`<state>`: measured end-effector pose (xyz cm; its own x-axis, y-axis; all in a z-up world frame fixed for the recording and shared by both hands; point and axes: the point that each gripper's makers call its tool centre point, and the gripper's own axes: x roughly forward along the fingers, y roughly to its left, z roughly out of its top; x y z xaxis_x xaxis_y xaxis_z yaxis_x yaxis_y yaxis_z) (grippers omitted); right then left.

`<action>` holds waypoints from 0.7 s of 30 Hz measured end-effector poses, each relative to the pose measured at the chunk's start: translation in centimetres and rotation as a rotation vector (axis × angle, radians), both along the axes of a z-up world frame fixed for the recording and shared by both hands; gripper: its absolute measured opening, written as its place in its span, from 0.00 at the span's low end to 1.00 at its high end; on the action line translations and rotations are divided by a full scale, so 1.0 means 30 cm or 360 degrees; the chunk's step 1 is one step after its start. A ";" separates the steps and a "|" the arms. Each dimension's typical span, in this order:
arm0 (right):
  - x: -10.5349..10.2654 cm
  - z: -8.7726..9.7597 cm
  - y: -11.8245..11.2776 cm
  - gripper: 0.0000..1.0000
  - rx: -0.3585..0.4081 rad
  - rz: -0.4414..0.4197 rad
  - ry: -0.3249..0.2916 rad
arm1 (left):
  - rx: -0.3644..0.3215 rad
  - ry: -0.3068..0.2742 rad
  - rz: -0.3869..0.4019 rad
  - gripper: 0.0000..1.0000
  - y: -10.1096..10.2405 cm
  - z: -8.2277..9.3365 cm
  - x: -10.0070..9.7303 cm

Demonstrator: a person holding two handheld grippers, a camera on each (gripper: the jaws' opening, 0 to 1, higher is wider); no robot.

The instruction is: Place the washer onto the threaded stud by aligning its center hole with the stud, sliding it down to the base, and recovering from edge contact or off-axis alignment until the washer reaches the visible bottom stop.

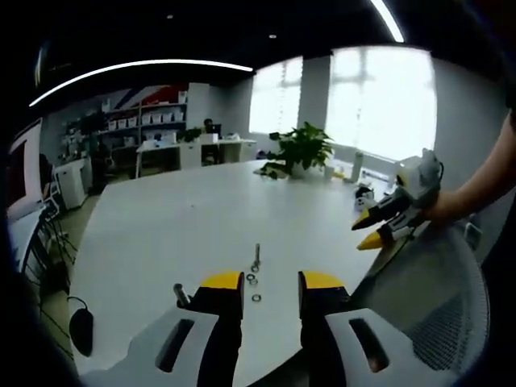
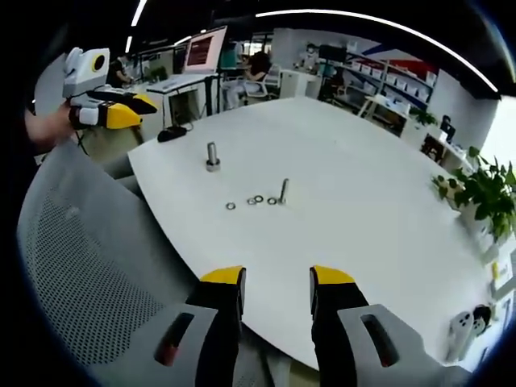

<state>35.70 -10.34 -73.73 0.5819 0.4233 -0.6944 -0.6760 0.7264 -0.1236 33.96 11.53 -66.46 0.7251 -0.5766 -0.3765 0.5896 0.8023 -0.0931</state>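
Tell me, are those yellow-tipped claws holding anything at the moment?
No, nothing is held. The left gripper and the right gripper both stand open with nothing between them, and the washers lie on the white table beside the threaded stud.

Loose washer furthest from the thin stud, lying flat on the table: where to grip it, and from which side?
Grip the washer across its outer rim, coming straight down from above. It lies flat on the white table, so there is no edge to get under; jaws should straddle the ring. It sits apart from the other washers, leaving room. The right gripper is open and nearer. Thickness is too small to judge.
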 end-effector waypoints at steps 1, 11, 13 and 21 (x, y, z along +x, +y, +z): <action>0.000 -0.003 0.000 0.34 -0.0005 0.0002 0.0005 | 0.0000 0.0002 -0.0001 0.25 -0.001 0.000 0.000; -0.026 -0.023 0.040 0.34 -0.0076 0.0105 0.0066 | -0.0017 0.0002 0.0026 0.24 0.016 0.005 0.005; -0.019 -0.021 0.052 0.34 -0.0075 0.0133 0.0075 | -0.0006 -0.0005 0.0041 0.24 0.026 0.005 0.010; -0.004 -0.027 0.112 0.34 -0.0155 0.0236 0.0133 | 0.0040 -0.0018 0.0032 0.22 0.020 0.000 0.006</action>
